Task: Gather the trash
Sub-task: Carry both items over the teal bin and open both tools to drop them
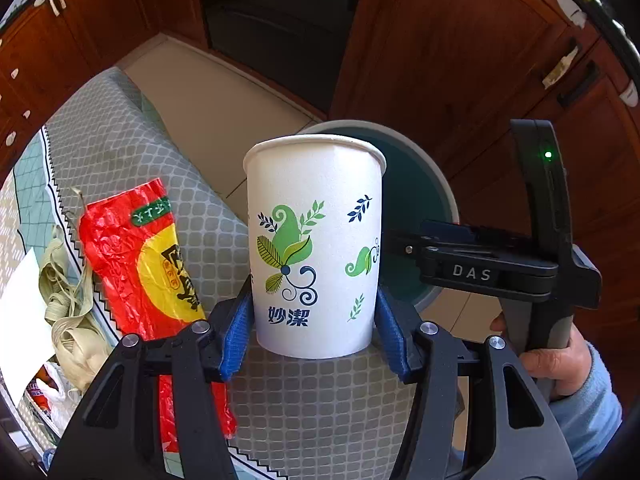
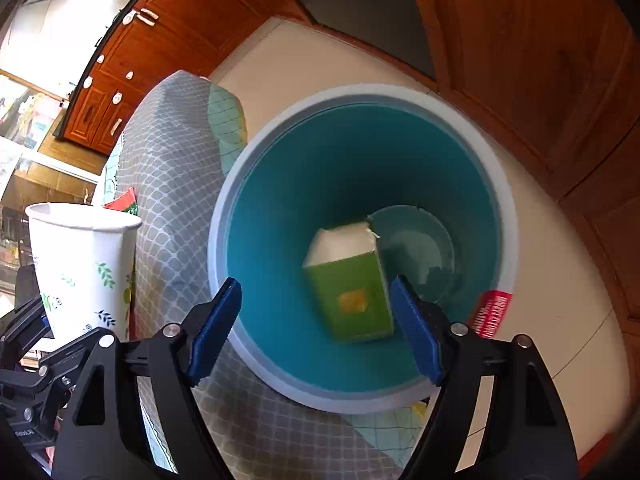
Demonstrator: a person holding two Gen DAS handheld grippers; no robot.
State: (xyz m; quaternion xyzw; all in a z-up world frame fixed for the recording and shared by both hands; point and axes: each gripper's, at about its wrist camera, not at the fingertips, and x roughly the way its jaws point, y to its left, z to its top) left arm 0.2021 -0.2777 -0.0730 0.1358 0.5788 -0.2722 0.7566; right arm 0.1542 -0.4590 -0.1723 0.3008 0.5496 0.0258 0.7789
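Observation:
A white paper cup point(image 1: 314, 248) with green leaf print stands upright between the blue pads of my left gripper point(image 1: 314, 330), which is shut on its lower sides above the table edge. Behind it is a round bin point(image 1: 416, 200) with a teal inside. My right gripper point(image 2: 316, 328) hangs open over that bin point(image 2: 360, 152). A green carton point(image 2: 352, 292), blurred, lies down inside it, apart from the left pad. The cup point(image 2: 80, 264) shows at the left of the right wrist view. A crumpled red and yellow wrapper point(image 1: 136, 264) lies on the table to the cup's left.
The table wears a grey patterned cloth point(image 1: 320, 400). A bundle of pale ribbon point(image 1: 68, 300) and white paper point(image 1: 20, 312) lie at its left. A person's hand point(image 1: 560, 360) holds the right gripper point(image 1: 500, 268). A red label point(image 2: 492, 312) sits by the bin. Wooden cabinets point(image 1: 480, 60) ring the tiled floor point(image 1: 224, 120).

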